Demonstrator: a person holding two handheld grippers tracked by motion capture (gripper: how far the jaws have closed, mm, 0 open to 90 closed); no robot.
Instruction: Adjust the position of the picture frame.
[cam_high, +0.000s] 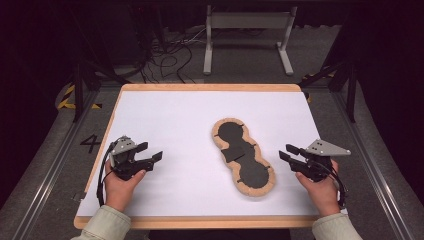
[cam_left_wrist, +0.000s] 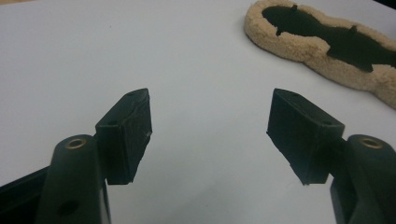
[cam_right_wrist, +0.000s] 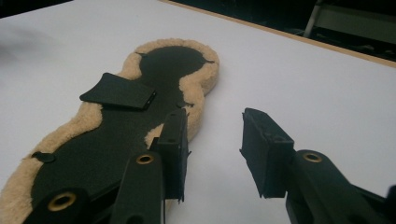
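Observation:
A long peanut-shaped pad (cam_high: 244, 156) lies flat on the white table, black on top with a tan fleece rim; a small black flap (cam_high: 234, 152) sticks up at its waist. My left gripper (cam_high: 152, 156) rests at the table's left, open, well apart from the pad, whose far end shows as fleece pad (cam_left_wrist: 327, 42) in the left gripper view. My right gripper (cam_high: 287, 152) is just right of the pad, open with nothing between its jaws. In the right gripper view the pad (cam_right_wrist: 107, 135) lies beside my left jaw, its flap (cam_right_wrist: 119, 91) raised.
The white table top (cam_high: 165, 115) has a wooden edge (cam_high: 200, 221) all round. Beyond the far edge stand a grey metal frame (cam_high: 247, 35) and loose cables (cam_high: 165, 57) on the floor. Black posts flank the table.

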